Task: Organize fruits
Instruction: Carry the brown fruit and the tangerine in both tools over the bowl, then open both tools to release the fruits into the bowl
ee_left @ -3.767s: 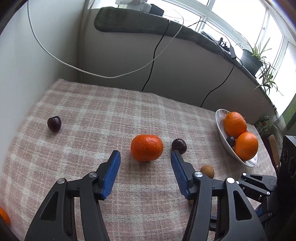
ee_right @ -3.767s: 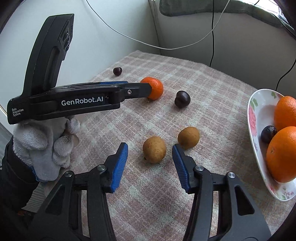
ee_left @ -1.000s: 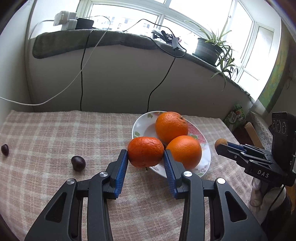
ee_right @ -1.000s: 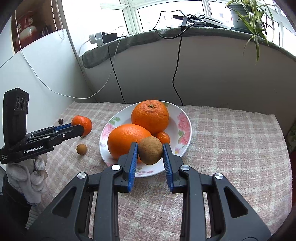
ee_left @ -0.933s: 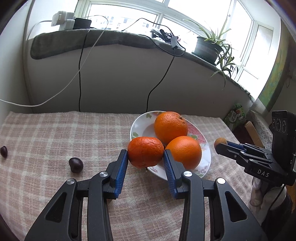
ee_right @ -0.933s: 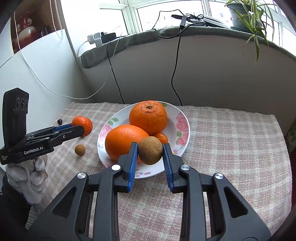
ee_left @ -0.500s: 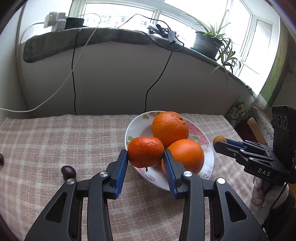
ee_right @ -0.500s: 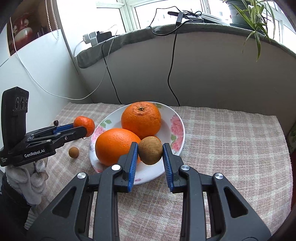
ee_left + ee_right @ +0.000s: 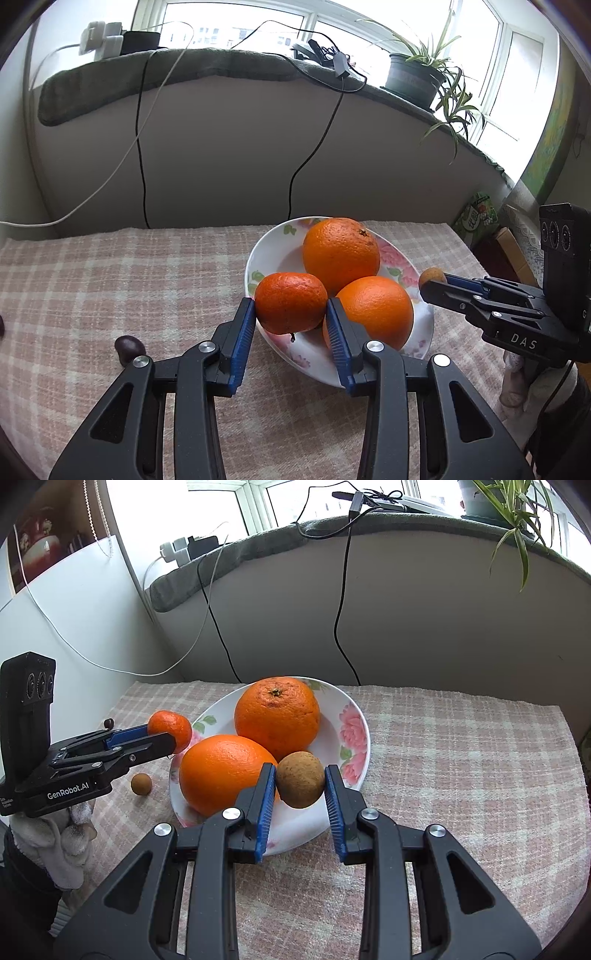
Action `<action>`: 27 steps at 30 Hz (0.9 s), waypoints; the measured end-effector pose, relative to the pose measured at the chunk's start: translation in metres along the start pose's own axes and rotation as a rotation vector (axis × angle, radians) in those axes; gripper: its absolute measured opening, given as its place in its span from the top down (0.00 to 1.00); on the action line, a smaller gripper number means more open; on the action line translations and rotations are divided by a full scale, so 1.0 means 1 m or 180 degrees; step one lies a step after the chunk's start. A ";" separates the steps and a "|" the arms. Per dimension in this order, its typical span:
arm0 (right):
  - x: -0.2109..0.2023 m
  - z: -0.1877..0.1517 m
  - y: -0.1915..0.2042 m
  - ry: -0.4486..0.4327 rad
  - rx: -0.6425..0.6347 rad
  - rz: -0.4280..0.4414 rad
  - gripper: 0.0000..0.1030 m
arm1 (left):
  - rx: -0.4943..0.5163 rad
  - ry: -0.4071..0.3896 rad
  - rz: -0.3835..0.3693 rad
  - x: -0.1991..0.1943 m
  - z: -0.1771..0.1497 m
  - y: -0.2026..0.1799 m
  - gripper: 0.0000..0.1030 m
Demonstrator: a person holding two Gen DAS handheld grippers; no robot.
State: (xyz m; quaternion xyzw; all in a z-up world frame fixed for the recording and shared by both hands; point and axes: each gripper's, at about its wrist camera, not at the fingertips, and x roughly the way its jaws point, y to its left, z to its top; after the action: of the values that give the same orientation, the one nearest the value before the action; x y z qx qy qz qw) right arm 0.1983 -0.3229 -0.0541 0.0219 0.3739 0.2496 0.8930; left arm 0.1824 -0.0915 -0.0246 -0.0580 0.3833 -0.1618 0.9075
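Orange mandarin (image 9: 291, 302) is clamped between the blue fingers (image 9: 243, 343) of the left gripper (image 9: 291, 317), held above the near-left rim of the floral bowl (image 9: 258, 258). Right gripper (image 9: 300, 786) is closed on a brown kiwi-like fruit (image 9: 301, 779), held over the bowl's near side, just right of the front orange.

Step, as I read it: both fruits carried to the bowl, drop-off pending. Next move likely calls for lowering each fruit into a free spot, then opening the fingers. Free space looks tight: two large oranges (image 9: 341, 254) (image 9: 375, 312) fill most of the bowl, one just beyond the left fingers, one just to their right. Bare bowl shows mainly left of and beyond the mandarin, and right of the kiwi-like fruit. Risk: a round fruit set on the sloped wall may roll out or nudge the oranges.

Not yet collected on the checked cloth of the desk (image 9: 110, 280): a dark plum-like fruit (image 9: 129, 347) just left of the left fingers, a small brown round fruit (image 9: 141, 784) well left of the right fingers, and a tiny dark fruit (image 9: 108, 723) farther off. Cables (image 9: 142, 147) hang down the wall beyond, clear of the work. A gloved hand (image 9: 55, 834) holds the left gripper.
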 end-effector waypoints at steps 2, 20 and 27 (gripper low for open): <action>0.000 0.000 0.000 -0.0004 -0.0004 -0.0005 0.73 | -0.0008 -0.0001 0.0007 0.001 0.000 0.000 0.63; -0.007 0.003 -0.001 -0.0151 -0.0018 -0.0063 0.25 | 0.0045 -0.0122 0.0033 -0.004 0.002 -0.001 0.34; -0.012 0.004 -0.002 -0.0198 -0.0025 -0.0153 0.10 | 0.0046 -0.0142 0.0089 -0.005 0.004 -0.002 0.22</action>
State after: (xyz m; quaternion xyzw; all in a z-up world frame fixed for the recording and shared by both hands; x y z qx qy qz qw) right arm 0.1948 -0.3294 -0.0435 0.0172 0.3453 0.2288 0.9100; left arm 0.1812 -0.0918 -0.0182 -0.0497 0.3626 -0.1505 0.9184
